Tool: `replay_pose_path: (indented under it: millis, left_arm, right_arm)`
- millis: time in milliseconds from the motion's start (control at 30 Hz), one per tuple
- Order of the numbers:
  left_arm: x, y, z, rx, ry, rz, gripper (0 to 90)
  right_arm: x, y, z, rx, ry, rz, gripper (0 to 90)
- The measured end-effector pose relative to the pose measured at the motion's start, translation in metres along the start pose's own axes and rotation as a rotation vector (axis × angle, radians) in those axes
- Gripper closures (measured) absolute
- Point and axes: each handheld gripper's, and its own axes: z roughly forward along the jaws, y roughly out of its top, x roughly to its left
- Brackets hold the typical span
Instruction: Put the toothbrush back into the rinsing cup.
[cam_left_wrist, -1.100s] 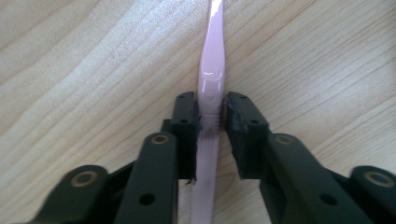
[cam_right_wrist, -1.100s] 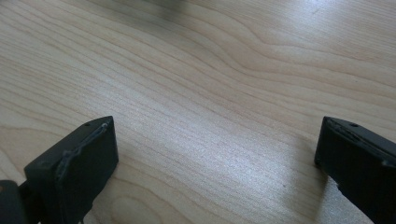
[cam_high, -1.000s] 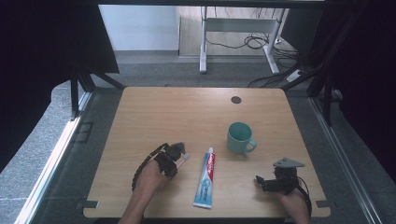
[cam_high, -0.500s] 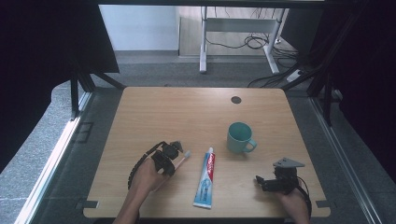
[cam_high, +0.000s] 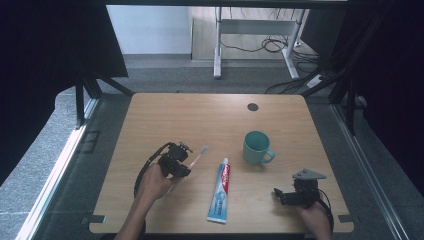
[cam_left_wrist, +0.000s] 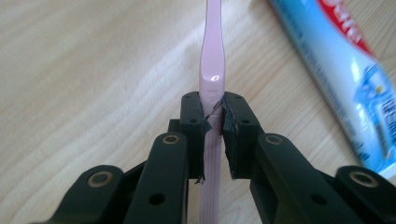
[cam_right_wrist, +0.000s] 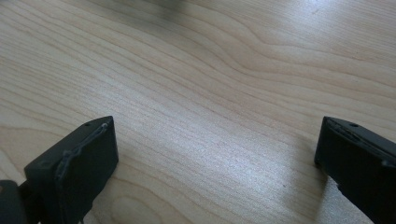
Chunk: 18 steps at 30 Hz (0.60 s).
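One pink toothbrush (cam_left_wrist: 212, 70) is squeezed tight in the left gripper (cam_high: 176, 161), while the right gripper (cam_high: 280, 195) sits wide apart, holding nothing.

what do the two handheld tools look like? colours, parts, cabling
Both are black. The left tool has two flat jaws on linked arms with brass-coloured pivot pins, and dark pads with frayed edges. A black cable loops from the tool body back along the forearm. The right tool has similar black block jaws, a grey three-cornered plate on top and a black cable at the wrist. Forearms are bare, no sleeves.
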Motion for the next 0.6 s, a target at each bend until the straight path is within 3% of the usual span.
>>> replay_pose_path:
  millis: [33,133,167,200,233,367,467,533,600]
  left_arm:
    - [0.0,0.0,0.0,0.0,0.0,0.0,79.8]
    - [0.001,-0.001,-0.006,-0.1,-0.009,0.005,79.9]
    - [0.001,-0.001,-0.006,-0.1,-0.009,0.005,79.8]
    - [0.002,-0.002,-0.009,-0.155,-0.011,0.014,79.8]
    - [0.002,-0.002,-0.009,-0.155,-0.011,0.014,79.8]
    - [0.001,-0.005,-0.013,-0.277,0.003,0.048,79.8]
    - [0.002,-0.008,-0.014,-0.353,0.021,0.051,79.8]
    - [0.003,-0.012,-0.015,-0.447,0.011,0.06,79.8]
    - [0.002,-0.014,-0.015,-0.512,-0.005,0.081,79.8]
  right_arm:
    - [0.0,0.0,0.0,0.0,0.0,0.0,0.0]
    - [0.0,0.0,0.0,0.0,0.0,0.0,0.0]
    - [0.0,0.0,0.0,0.0,0.0,0.0,0.0]
    - [0.0,0.0,0.0,0.001,0.001,-0.002,0.0]
    - [0.0,0.0,0.0,0.001,0.001,-0.002,0.0]
    - [0.0,0.0,0.0,0.0,0.0,0.0,0.0]
    - [0.0,0.0,0.0,0.0,0.0,0.001,0.0]
    - [0.0,0.0,0.0,0.0,0.0,0.0,0.0]
    - [0.0,0.0,0.0,0.0,0.001,-0.001,0.0]
